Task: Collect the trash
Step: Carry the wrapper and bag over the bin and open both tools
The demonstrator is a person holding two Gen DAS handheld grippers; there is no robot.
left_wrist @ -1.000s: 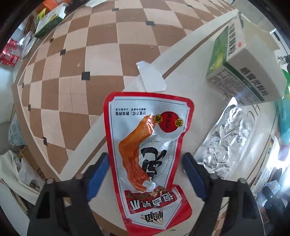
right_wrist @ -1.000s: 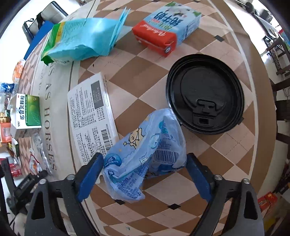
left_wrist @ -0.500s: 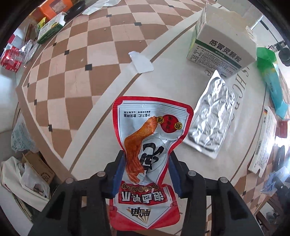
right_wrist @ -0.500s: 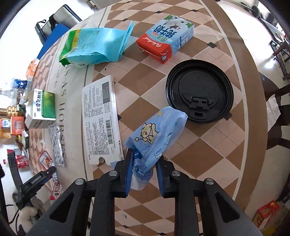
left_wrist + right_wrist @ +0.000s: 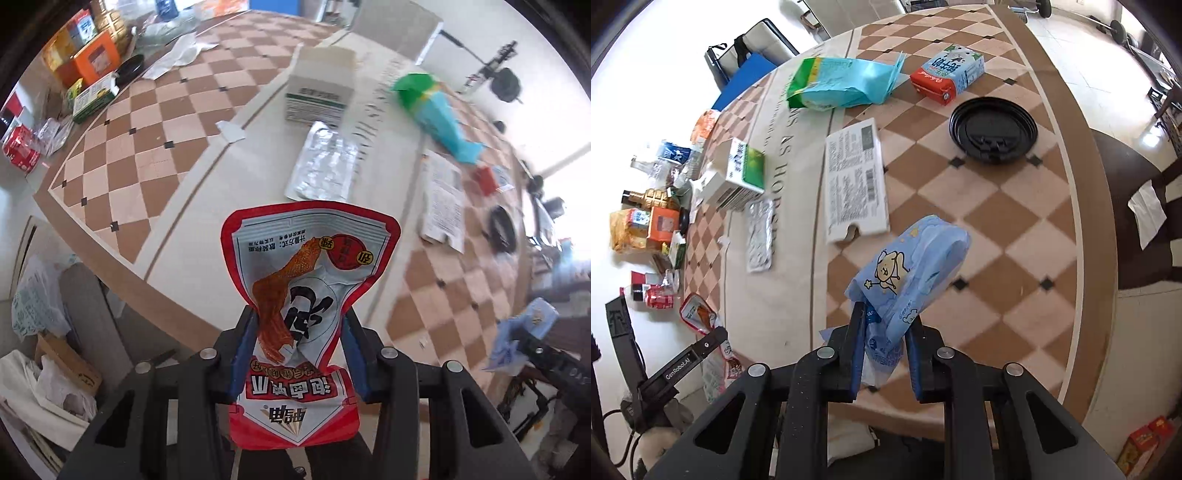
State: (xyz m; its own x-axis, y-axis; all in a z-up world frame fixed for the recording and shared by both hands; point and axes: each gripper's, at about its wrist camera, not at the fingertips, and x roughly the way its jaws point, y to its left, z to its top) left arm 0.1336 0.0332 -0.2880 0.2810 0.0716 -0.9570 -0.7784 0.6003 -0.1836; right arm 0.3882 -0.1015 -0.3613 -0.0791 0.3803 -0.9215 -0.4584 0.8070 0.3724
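Grasps on two pieces of trash, one per gripper. Left gripper (image 5: pixel 295 354): fingers (image 5: pixel 242 354) clamped on the waist of a red-and-white snack pouch (image 5: pixel 306 280), which is pinched inward at the grip and held clear of the surface (image 5: pixel 207 206), its printed face toward the camera. Right gripper (image 5: pixel 884 354): fingers (image 5: pixel 857 350) clamped on the lower end of a blue cartoon-printed wrapper (image 5: pixel 912 280), whose free end rises and curls over above the checkered surface (image 5: pixel 997 236). Left on the surface, right wrist view: a black plastic lid (image 5: pixel 993 129) near the far edge; a flattened white carton (image 5: pixel 857 181) with a barcode, lying between the lid and a crumpled foil sachet (image 5: pixel 759 232); a green-and-white medicine box (image 5: pixel 738 173) just beyond the sachet; a torn turquoise bag (image 5: pixel 842 86) and a red-and-blue tissue pack (image 5: pixel 947 75), side by side at the far end. In the same view the snack pouch (image 5: pixel 698 314) and its gripper appear at lower left, well apart from the wrapper
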